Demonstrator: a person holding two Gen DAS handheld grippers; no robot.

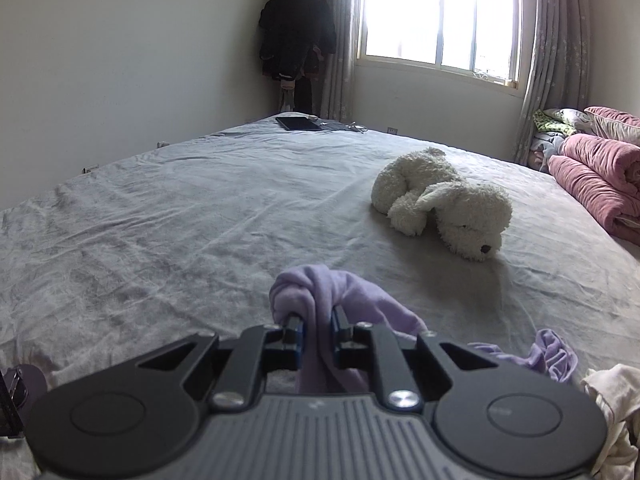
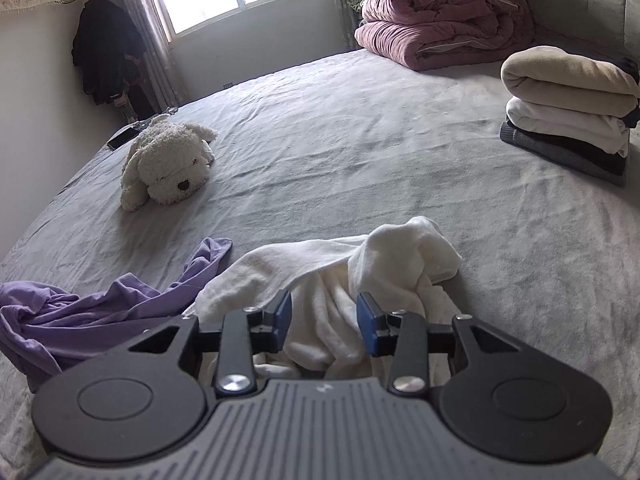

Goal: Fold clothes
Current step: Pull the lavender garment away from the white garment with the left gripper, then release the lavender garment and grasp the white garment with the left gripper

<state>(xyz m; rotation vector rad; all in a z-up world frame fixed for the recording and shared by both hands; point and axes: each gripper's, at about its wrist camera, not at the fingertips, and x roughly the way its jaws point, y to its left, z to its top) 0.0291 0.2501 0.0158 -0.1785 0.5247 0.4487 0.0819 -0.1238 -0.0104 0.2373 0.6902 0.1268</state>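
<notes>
On the left, the left claw [image 1: 316, 322] is clamped narrow on a bunched fold of the purple garment [image 1: 320, 300], which it holds up off the grey bed [image 1: 180, 208]; the rest of that cloth trails down to the right onto the sheet. Beside it lies the crumpled white garment [image 2: 332, 280], and over this hangs the right claw [image 2: 324, 316], its jaws standing moderately apart with white folds between the blue pads but no visible squeeze on them.

As a judgement, the purple piece is gripped as a wad rather than by an edge or corner, so spreading it flat may drag it twisted. Its loose end lies just beside the white one, so pulling could tug the two together. The right claw, if closed here, might catch several layers at once.

Only the right wrist view shows the stack of folded clothes [image 2: 568, 120] at far right, and the purple garment's full sprawl. Only the left wrist view shows the purple grip itself. The plush dog [image 1: 440, 204] and the pink quilt [image 2: 444, 28] appear in both.
</notes>
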